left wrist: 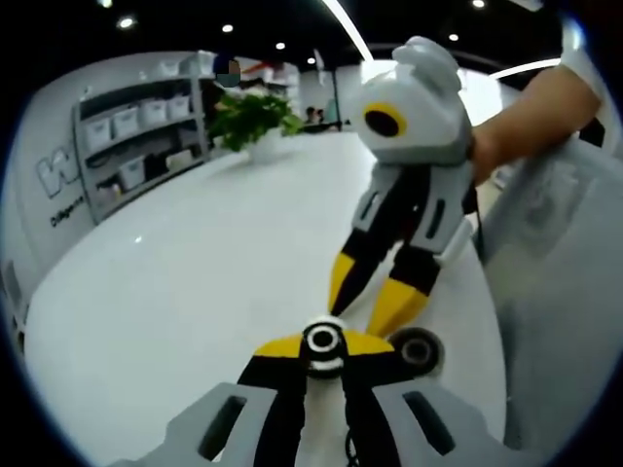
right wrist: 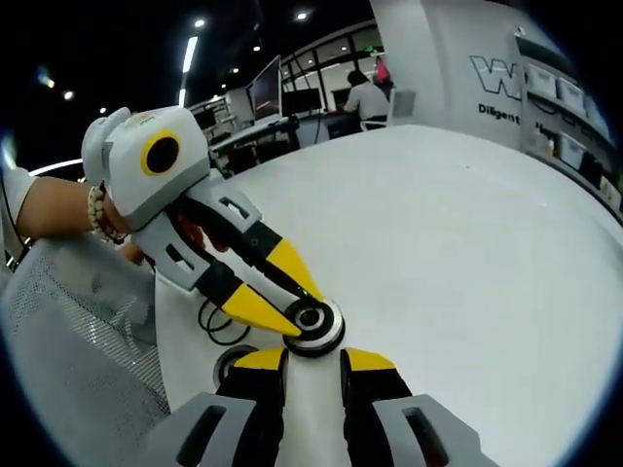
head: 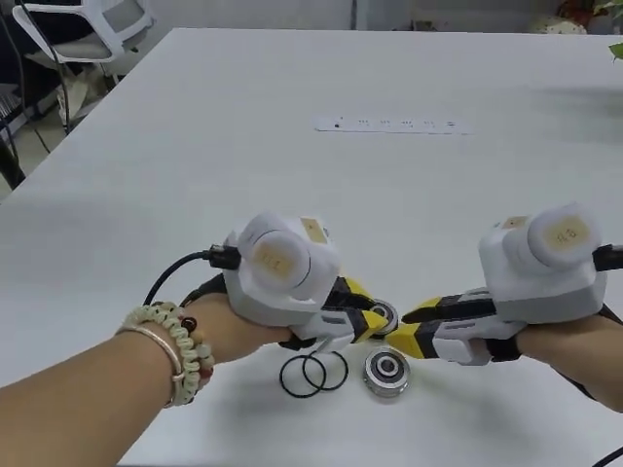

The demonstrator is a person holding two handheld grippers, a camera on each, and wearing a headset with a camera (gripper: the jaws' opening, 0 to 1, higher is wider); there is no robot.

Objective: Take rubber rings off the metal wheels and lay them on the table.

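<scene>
Two rings (head: 303, 371) lying flat; left tongs (left wrist: 324, 348) pinching wheel (head: 381, 315), bore up; right tongs (right wrist: 314, 358) spread.

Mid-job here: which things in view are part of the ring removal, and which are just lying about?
Job: held metal wheel, left gripper, right gripper, loose metal wheel, two rubber rings, table.
Lying about: power strip, chair, potted plant.

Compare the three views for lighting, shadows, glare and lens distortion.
Head view: soft, even light, faint shadows under the rubber rings and the loose metal wheel, straight lines. Left gripper view: fisheye curves the table; ceiling lamps glare. Right gripper view: same curvature, table almost washed out, held wheel sharp.
</scene>
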